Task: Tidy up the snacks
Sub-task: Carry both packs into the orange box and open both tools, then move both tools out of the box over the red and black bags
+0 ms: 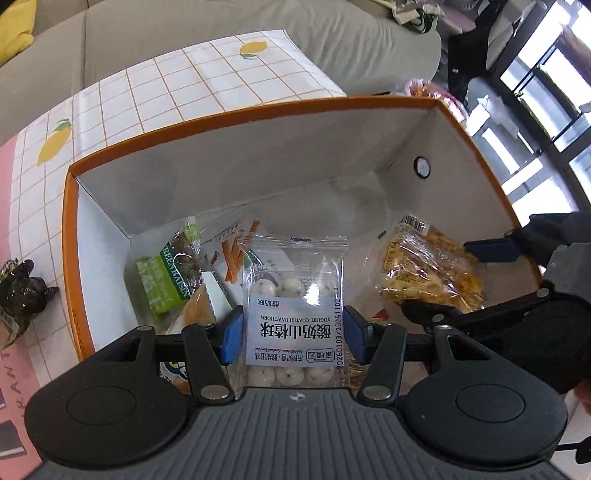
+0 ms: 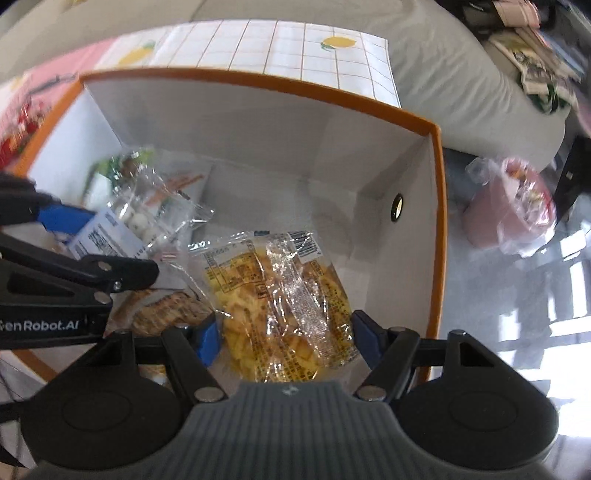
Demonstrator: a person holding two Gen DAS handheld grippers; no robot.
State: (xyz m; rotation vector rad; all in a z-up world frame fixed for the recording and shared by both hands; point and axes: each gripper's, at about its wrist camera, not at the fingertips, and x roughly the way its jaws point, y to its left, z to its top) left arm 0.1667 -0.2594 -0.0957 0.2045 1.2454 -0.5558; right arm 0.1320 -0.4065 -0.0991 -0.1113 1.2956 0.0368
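- The table (image 1: 155, 92) wears a white cloth with a thin orange grid and printed yellow lemons; a pink mat (image 1: 11, 332) lies at its edge.
- Behind it runs a grey fabric sofa (image 1: 184, 33); glossy floor and bright window frames show to the side.
- An open box (image 1: 258, 147) sits on the table, orange outside and along the rim, matte white card inside, with a round metal-ringed hole in one end wall.
- The left gripper (image 1: 293, 332) points down into the box, its blue fingers (image 1: 231, 334) closed on the sides of a clear crinkly packet of yogurt-coated hawthorn balls (image 1: 293, 314), white label over pale round balls.
- The right gripper (image 2: 286, 336) also reaches into the box, its fingers (image 2: 207, 338) flanking a clear bag of yellow crisp pieces (image 2: 280, 295); the bag fills the gap, but I cannot tell whether the pads press on it.
- A green raisin packet (image 1: 162, 280) and other wrapped snacks lie on the box floor.
- A dark, shiny wrapped item (image 1: 18, 295) rests on the table outside the box.
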